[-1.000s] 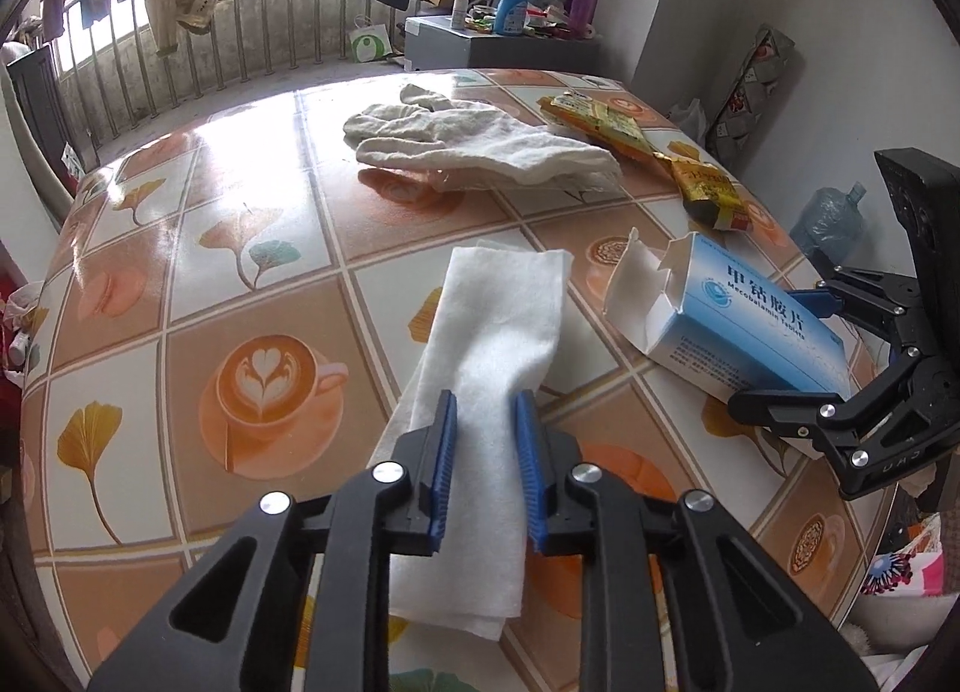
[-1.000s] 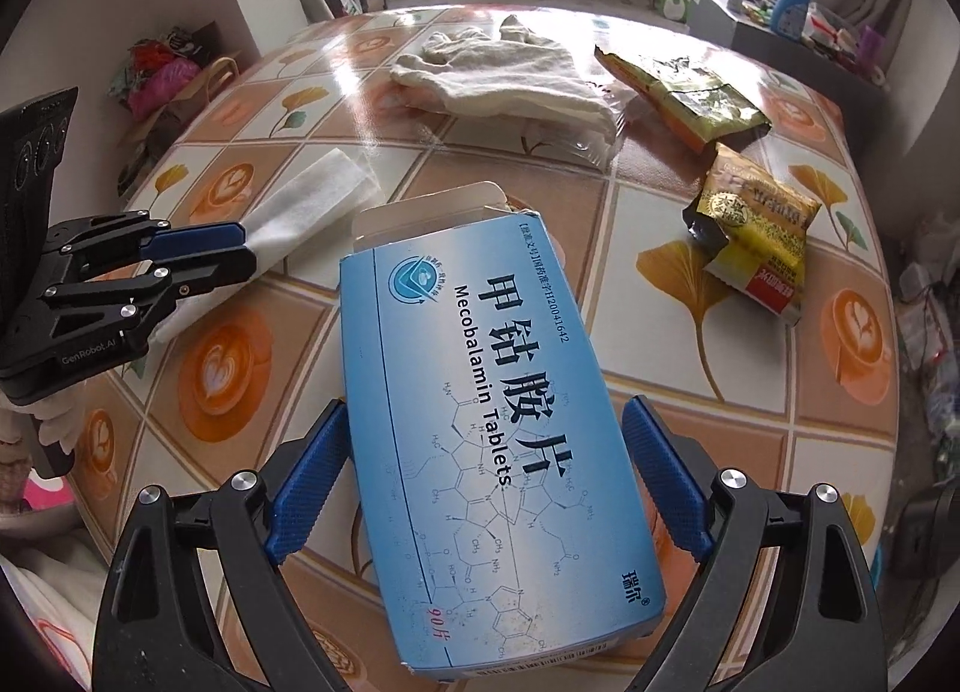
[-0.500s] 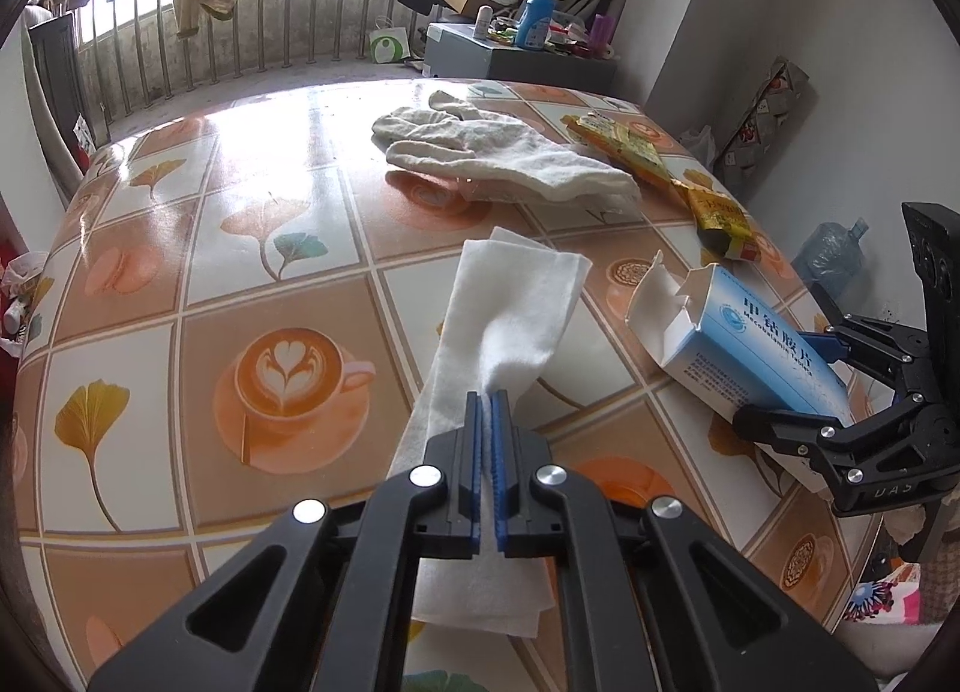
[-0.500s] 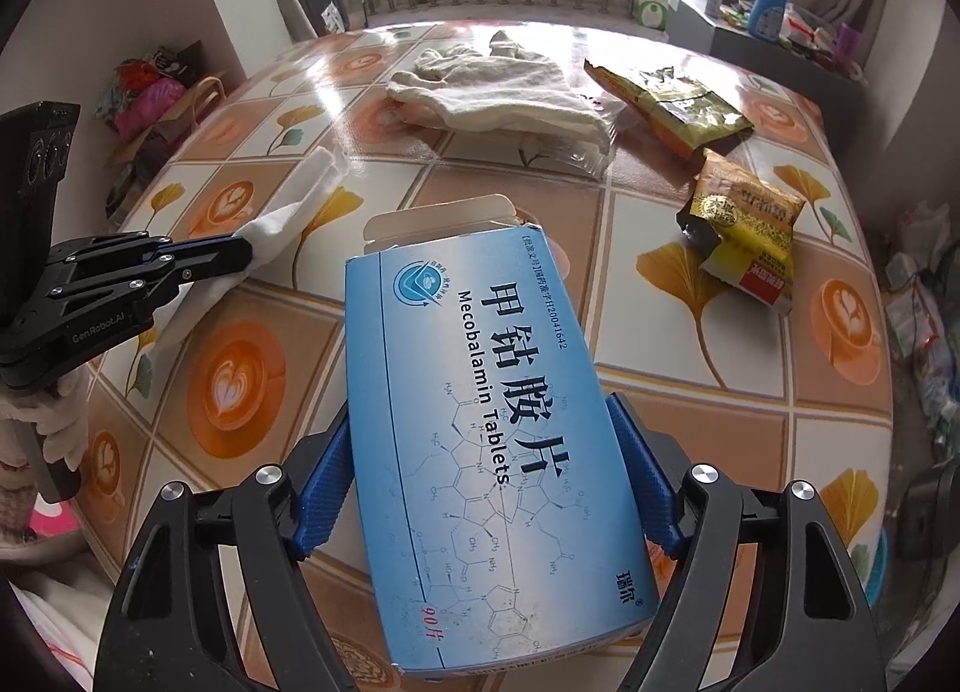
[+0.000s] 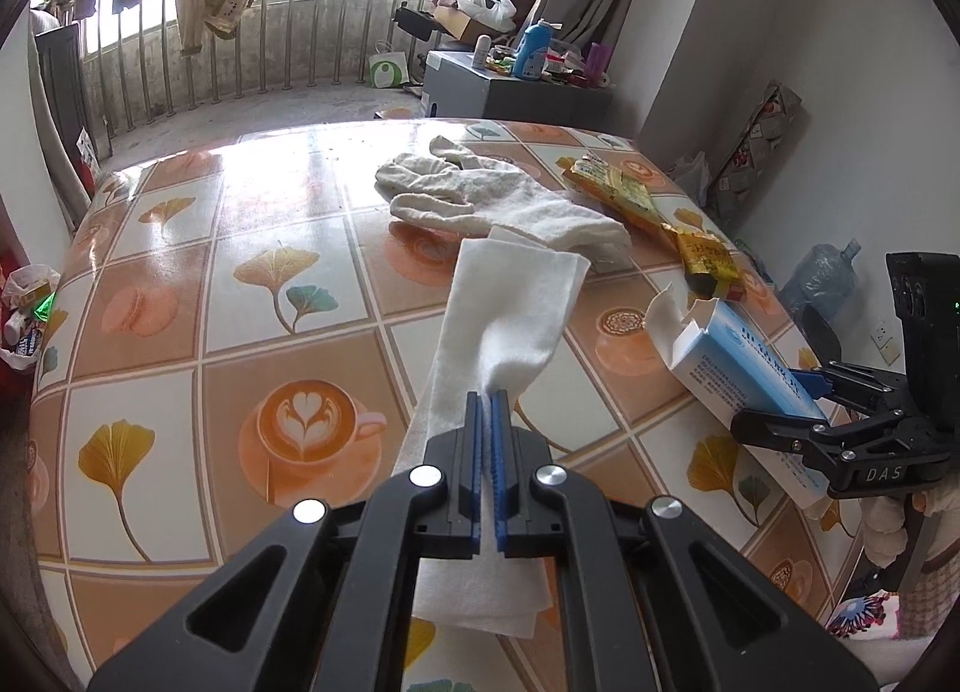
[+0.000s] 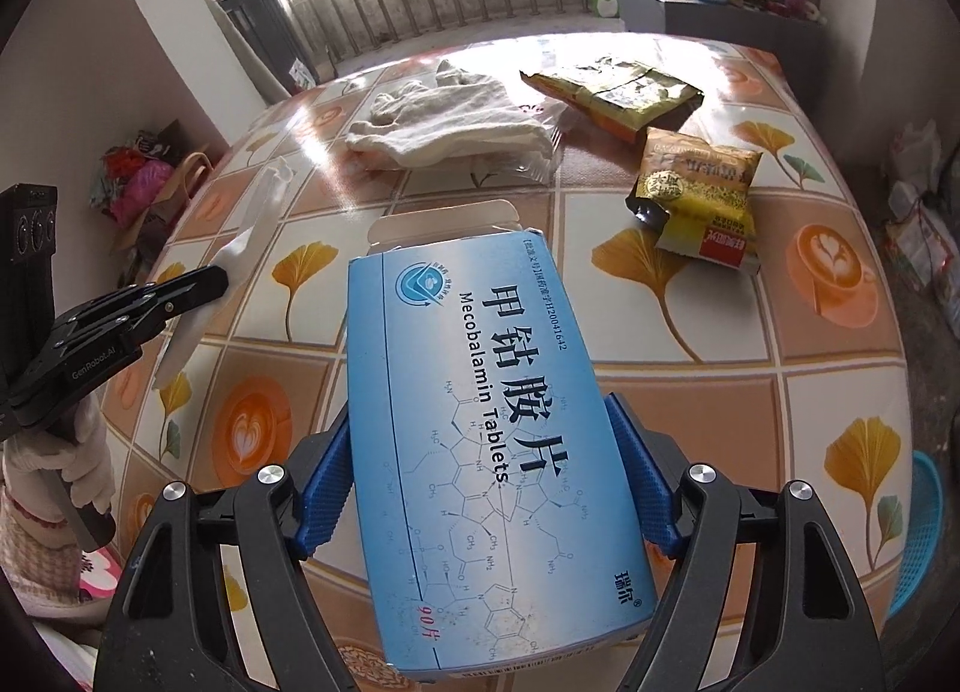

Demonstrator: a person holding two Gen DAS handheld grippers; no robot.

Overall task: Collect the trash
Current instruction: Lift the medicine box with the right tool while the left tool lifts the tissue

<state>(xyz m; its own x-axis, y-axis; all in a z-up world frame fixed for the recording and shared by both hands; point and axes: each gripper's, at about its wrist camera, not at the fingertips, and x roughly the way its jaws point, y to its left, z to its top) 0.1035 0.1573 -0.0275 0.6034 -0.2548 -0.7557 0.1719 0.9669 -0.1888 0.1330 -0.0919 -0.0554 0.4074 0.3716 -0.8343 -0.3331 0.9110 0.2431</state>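
Since a moment ago both tools have lifted: the left gripper (image 5: 487, 422), clamped on the limp white tissue (image 5: 510, 302) at frame centre, could drop it, while the right gripper (image 6: 480, 488) squeezes the blue medicine box (image 6: 486, 422) (open-flapped, crushable) at lower centre.

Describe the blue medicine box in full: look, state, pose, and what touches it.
The medicine box is a long, flat carton of glossy blue-to-white card, printed with Chinese characters, "Mecobalamin Tablets", a chemical diagram and a round logo. Its far end is open, the white flap sticking up. The right gripper clamps it across its width, blue pads on both long sides. It is held lifted above the tiled table, tilted, open end pointing away.
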